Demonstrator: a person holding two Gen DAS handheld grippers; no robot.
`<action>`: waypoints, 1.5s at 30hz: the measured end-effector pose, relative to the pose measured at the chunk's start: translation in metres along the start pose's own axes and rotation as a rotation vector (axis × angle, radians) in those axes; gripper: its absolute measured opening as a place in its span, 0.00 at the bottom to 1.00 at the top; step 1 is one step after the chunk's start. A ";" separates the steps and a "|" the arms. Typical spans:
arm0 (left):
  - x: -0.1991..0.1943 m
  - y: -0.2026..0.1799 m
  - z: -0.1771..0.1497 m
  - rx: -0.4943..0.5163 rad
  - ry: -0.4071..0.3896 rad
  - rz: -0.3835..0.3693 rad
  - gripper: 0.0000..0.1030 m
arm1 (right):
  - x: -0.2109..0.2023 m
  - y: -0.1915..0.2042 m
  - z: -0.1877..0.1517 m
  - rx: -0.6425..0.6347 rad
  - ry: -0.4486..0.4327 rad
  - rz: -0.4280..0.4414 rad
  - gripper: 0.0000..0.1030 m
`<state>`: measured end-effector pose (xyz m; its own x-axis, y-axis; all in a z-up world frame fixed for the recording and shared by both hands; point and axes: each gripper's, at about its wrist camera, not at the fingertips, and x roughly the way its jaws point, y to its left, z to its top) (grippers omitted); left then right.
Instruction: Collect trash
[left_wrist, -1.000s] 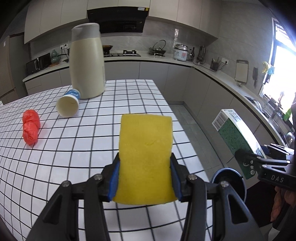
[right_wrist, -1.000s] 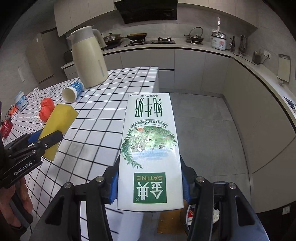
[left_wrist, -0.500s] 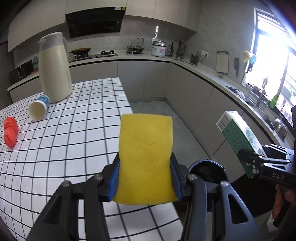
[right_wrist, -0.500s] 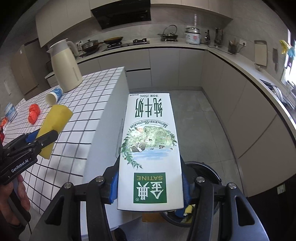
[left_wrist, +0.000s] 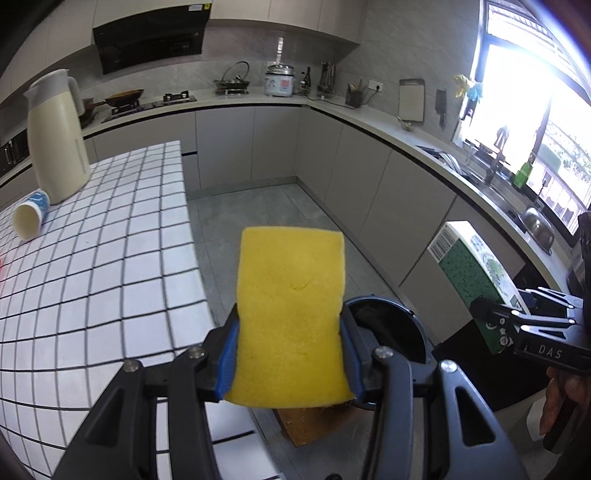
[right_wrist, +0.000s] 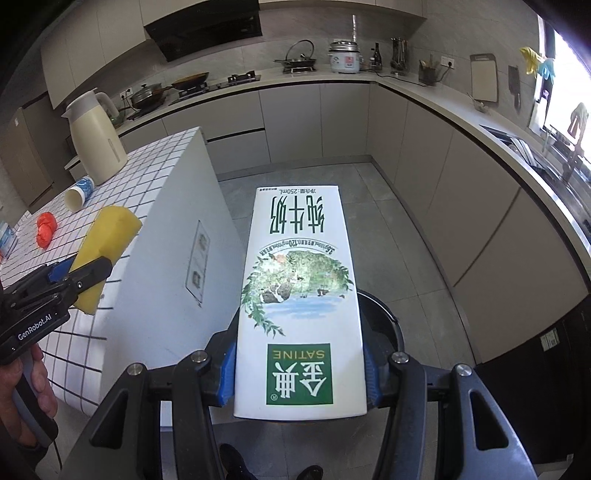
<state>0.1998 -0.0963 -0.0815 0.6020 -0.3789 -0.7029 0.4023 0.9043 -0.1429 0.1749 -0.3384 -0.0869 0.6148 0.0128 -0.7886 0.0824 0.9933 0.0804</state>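
My left gripper is shut on a yellow sponge, held past the edge of the tiled island. Below and behind it on the floor stands a black trash bin, partly hidden by the sponge. My right gripper is shut on a white and green milk carton, held over the same trash bin. The carton and right gripper show at the right of the left wrist view. The sponge and left gripper show at the left of the right wrist view.
On the tiled island lie a tipped paper cup and a red crumpled wrapper, beside a cream jug. Grey cabinets and a counter with a sink run along the right. Shoes stand below.
Both grippers have moved right, off the island top and out over the floor, each with its load. The trash bin has come into view beneath them.
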 end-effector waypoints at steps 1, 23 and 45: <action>0.002 -0.005 -0.002 0.004 0.005 -0.005 0.47 | 0.000 -0.004 -0.002 0.003 0.004 -0.004 0.53; 0.089 -0.088 -0.039 0.033 0.218 -0.073 0.47 | 0.056 -0.083 -0.064 0.025 0.156 -0.019 0.54; 0.171 -0.116 -0.073 -0.022 0.424 -0.059 0.50 | 0.172 -0.093 -0.094 -0.226 0.330 0.095 0.54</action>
<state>0.2062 -0.2514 -0.2363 0.2397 -0.3196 -0.9167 0.4096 0.8894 -0.2030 0.1989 -0.4174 -0.2872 0.3234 0.1057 -0.9403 -0.1595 0.9856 0.0559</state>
